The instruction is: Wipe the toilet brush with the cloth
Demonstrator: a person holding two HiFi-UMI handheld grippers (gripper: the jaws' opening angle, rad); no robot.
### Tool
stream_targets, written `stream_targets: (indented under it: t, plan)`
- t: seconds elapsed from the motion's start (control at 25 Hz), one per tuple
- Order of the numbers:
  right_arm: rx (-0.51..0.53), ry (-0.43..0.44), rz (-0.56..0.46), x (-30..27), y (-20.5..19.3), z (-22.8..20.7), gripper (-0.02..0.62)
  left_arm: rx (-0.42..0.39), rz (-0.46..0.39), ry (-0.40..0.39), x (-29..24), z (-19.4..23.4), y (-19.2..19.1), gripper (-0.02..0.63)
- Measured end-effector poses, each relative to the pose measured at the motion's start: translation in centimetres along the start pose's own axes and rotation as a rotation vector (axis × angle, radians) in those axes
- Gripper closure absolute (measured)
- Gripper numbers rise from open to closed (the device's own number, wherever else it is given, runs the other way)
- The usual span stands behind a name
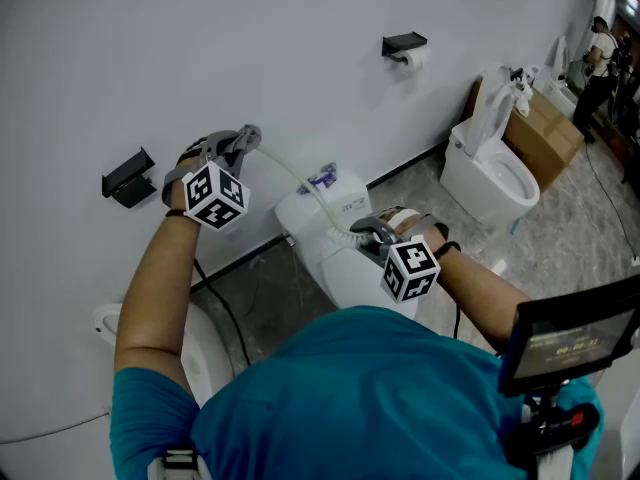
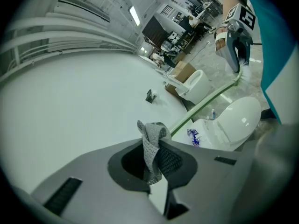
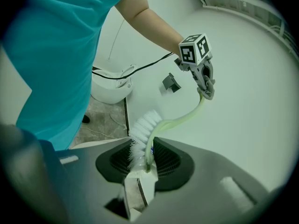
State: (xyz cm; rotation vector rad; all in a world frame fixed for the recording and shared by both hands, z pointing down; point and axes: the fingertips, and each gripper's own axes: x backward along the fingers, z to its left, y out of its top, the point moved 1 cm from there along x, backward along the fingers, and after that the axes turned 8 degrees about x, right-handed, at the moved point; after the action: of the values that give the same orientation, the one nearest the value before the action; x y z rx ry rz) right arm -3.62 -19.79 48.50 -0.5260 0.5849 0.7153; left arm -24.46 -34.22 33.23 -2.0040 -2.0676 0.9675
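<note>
While the toilet brush (image 3: 145,121) arcs across the middle of the head view, your right gripper (image 1: 372,234) clamps its fingers on the bristle end. Your left gripper (image 1: 247,139) pinches the grey cloth (image 2: 152,143) at the handle's far end, above a white toilet (image 1: 345,278).

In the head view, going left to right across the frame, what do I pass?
Black wall-mounted bracket → left gripper pinching grey mesh cloth → curved pale green toilet brush handle → right gripper clamping it → far white toilet → brown cardboard box.
</note>
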Motion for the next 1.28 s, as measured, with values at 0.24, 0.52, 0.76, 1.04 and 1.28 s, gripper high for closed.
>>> stream_targets:
  t: [0.24, 0.52, 0.76, 1.04, 1.28]
  plan:
    - [0.005, -0.004, -0.011, 0.9, 0.2, 0.5, 0.495, 0.007, 0.04, 0.03, 0.7, 1.4, -1.2, 0.568]
    - [0.016, 0.01, -0.023, 0.5, 0.5, 0.8, 0.495, 0.036, 0.103, 0.052, 0.2, 3.1, -4.7, 0.568]
    - [-0.01, 0.02, -0.047, 0.2, 0.5, 1.1, 0.495, 0.268, 0.181, 0.116, 1.4, 5.5, -11.7, 0.568]
    - [-0.199, 0.014, -0.097, 0.8, -1.2, 0.7, 0.494, 0.864, -0.033, -0.008, 4.8, -1.7, -14.1, 0.568]
    - [-0.549, -0.096, -0.234, 3.8, -3.8, -0.9, 0.492, 1.328, -0.412, -0.388, 6.8, -15.8, -6.6, 0.568]
